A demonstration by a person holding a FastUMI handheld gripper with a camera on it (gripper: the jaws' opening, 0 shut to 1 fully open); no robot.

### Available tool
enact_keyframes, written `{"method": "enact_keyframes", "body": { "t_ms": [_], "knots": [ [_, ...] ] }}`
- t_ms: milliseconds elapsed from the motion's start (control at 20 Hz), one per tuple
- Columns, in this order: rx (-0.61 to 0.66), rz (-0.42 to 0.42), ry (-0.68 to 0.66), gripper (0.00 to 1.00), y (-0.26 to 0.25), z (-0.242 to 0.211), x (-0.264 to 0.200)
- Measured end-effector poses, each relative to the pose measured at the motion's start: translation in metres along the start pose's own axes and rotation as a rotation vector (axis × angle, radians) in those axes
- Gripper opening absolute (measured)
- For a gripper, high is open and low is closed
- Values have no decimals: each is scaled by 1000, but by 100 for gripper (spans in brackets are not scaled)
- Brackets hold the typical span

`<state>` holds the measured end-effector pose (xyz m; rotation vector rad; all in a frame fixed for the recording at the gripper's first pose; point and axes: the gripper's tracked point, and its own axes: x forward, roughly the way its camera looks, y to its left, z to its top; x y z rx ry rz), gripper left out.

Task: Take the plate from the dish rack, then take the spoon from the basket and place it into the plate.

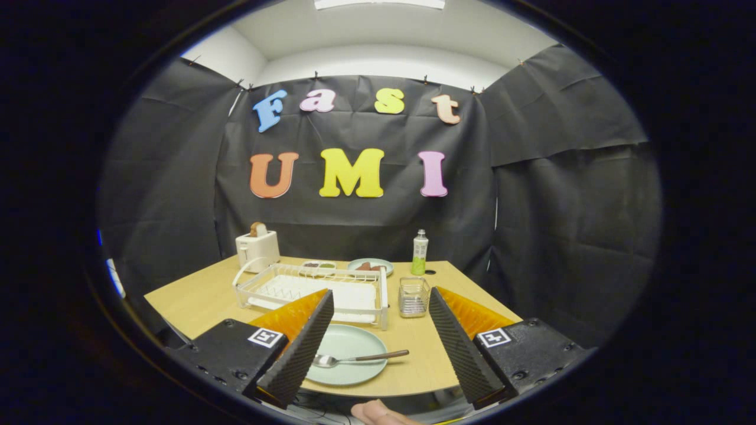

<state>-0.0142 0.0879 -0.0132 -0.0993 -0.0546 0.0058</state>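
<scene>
The table is the biggest thing before me, a pale wooden top running back to the booth's dark wall, and on it, beyond my fingers, sits the white dish rack, which looks bare of plates now. Behind the rack at the far left stands a toaster with a slice of bread poking up, and further along the back edge I see a small divided dish, a second plate with something brown on it, and a green-labelled bottle. Just right of the rack is the small clear basket; whether anything remains in it I cannot tell. Nearer to me, between my two fingers and partly hidden behind the left one, lies the pale green plate flat on the table, close to its near edge. The spoon rests in it, bowl toward the left finger and handle reaching out over the plate's right rim. My gripper stands wide open with nothing between its fingers, held back above the plate and touching neither it nor the spoon. By my reckoning both steps are done: plate out of the rack, spoon laid in the plate. What remains, I judge, is merely to draw the tool clear without nudging the spoon's overhanging handle.
</scene>
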Motion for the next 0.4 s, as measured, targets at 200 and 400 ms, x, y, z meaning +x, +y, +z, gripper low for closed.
{"method": "enact_keyframes", "body": {
  "t_ms": [200,400],
  "knots": [
    [18,-5,-23,100,-5,5,-3],
    [9,-8,-21,100,-7,3,-5]
  ]
}}
